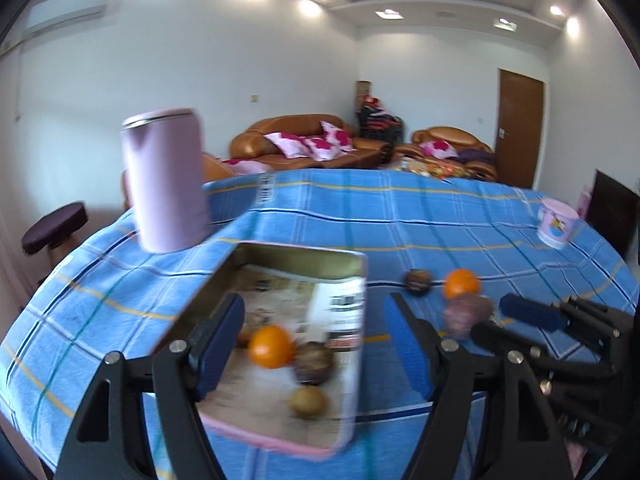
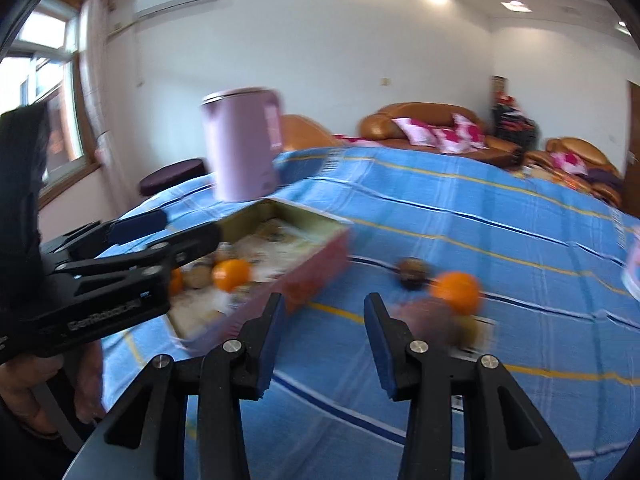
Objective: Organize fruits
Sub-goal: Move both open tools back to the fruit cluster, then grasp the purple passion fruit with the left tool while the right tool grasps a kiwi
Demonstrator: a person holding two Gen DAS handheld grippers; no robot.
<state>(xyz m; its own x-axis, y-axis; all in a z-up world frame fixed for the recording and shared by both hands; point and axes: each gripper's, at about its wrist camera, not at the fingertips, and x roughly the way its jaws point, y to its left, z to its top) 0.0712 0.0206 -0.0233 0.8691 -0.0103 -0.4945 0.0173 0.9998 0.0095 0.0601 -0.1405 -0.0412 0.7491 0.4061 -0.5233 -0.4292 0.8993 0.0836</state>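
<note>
The job looks partly done. On the table (image 1: 400, 220), under its blue checked cloth, an open tin box (image 1: 280, 344) already holds fruit: one orange (image 1: 271, 346), one dark round fruit (image 1: 314, 362), one brownish-yellow fruit (image 1: 308, 401), and at least one more tucked behind the orange, too blurred to name. The right wrist view hints at a second orange one in the box behind the other tool, but I cannot be sure.

Still loose on the cloth, towards the table's right edge, I count four: a dark fruit (image 2: 412, 273), an orange (image 2: 457, 293), a purplish one (image 2: 426, 320) and a yellowish one (image 2: 472, 330), the last two smeared by motion.

The left gripper (image 1: 316, 340) hangs above the box, its jaws well apart and holding nothing. The right gripper (image 2: 325, 336) sits between the box and the loose fruit, jaws parted rather less, with only bare cloth between them.

One tall pink canister (image 1: 166, 180) stands behind the box near the table's left edge; one small pink tub (image 1: 557, 224) stands towards the far right corner.
</note>
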